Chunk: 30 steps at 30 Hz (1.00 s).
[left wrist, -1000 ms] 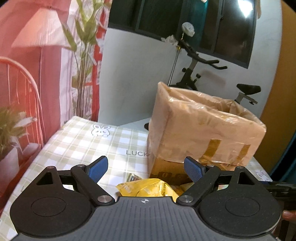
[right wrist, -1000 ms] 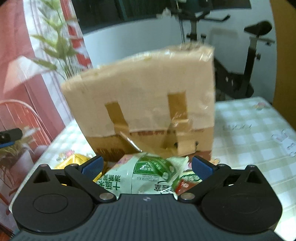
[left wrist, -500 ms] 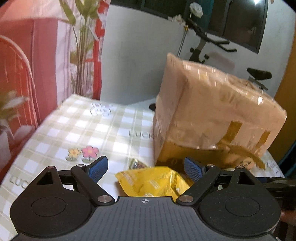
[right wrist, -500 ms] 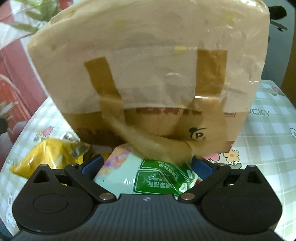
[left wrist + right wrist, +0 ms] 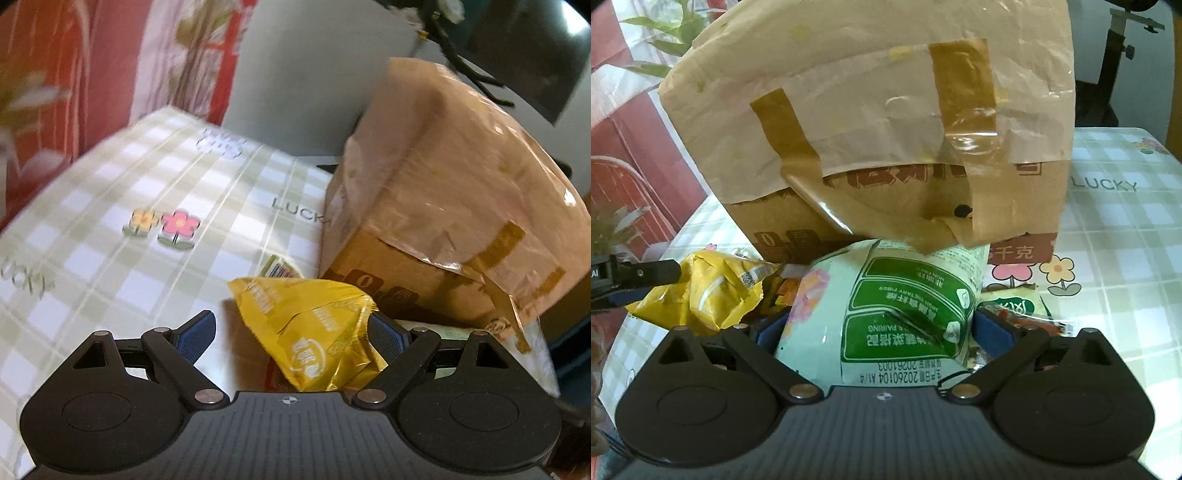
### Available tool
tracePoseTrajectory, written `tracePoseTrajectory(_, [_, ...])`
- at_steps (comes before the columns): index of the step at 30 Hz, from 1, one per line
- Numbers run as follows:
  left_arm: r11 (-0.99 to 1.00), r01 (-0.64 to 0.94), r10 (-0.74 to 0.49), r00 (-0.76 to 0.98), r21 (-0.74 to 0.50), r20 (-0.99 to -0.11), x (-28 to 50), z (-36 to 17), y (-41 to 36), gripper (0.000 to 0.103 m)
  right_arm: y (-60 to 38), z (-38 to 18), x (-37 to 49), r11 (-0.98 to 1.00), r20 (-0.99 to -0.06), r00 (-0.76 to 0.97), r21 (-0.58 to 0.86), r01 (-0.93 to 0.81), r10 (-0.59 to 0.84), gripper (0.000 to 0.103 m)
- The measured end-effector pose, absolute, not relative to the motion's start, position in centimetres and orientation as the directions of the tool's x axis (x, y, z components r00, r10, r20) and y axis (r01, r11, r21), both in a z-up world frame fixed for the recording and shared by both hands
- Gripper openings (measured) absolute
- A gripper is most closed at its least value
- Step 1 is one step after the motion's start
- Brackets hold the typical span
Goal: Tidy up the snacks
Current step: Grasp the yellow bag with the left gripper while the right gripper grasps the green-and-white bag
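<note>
A yellow snack bag (image 5: 314, 332) lies on the checked tablecloth between the fingers of my left gripper (image 5: 291, 332), which is open around it; the bag leans toward the right finger. It also shows in the right wrist view (image 5: 701, 295). My right gripper (image 5: 882, 332) is open with a pale green snack bag (image 5: 886, 314) between its fingers. A tall cardboard box (image 5: 871, 140) wrapped in brown paper and tape stands just behind both bags, and shows in the left wrist view (image 5: 443, 206).
More small snack packets (image 5: 1015, 310) lie at the box's foot on the right. The left gripper's finger (image 5: 646, 275) shows at the left of the right wrist view. The tablecloth (image 5: 147, 221) stretches left of the box. An exercise bike (image 5: 1119, 55) stands behind.
Both grippers have moved forward and down toward the snacks. The yellow bag now sits between the left fingers and the green bag deeper between the right fingers. The box looms closer.
</note>
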State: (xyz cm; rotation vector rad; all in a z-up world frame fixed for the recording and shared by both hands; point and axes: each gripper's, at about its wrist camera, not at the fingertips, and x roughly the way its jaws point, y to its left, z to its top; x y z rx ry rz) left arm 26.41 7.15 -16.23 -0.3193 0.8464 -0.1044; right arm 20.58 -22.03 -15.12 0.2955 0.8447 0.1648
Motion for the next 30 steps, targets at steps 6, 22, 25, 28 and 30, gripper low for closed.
tracePoseTrajectory(6, [0.914,-0.079,-0.261,0.639,-0.399,-0.724,27.7,-17.3,7.2,0.091,-22.1,-15.4,20.5,0.944,-0.696,0.664,0.327,-0.044,0.272,0.098])
tracePoseTrajectory(22, [0.888,-0.108,-0.29,0.622,-0.447,-0.727,29.1,-18.9,5.7,0.093,-22.5,-15.3,20.1,0.94,-0.685,0.671,0.335,-0.057,0.285,0.097])
tracePoseTrajectory(25, [0.881,-0.098,-0.31,0.619,-0.463,-0.722,29.4,-19.7,5.9,0.08,-22.5,-15.3,20.1,0.94,-0.684,0.671,0.336,-0.057,0.285,0.097])
tracePoseTrajectory(28, [0.909,-0.046,-0.287,0.65,-0.414,-0.703,28.5,-18.9,5.4,0.074,-22.5,-15.3,20.1,0.939,-0.683,0.672,0.34,-0.056,0.288,0.096])
tracePoseTrajectory(30, [0.923,0.0,-0.285,0.674,-0.385,-0.681,27.9,-18.1,5.3,0.072,-22.6,-15.1,19.9,0.932,-0.674,0.673,0.356,-0.065,0.304,0.093])
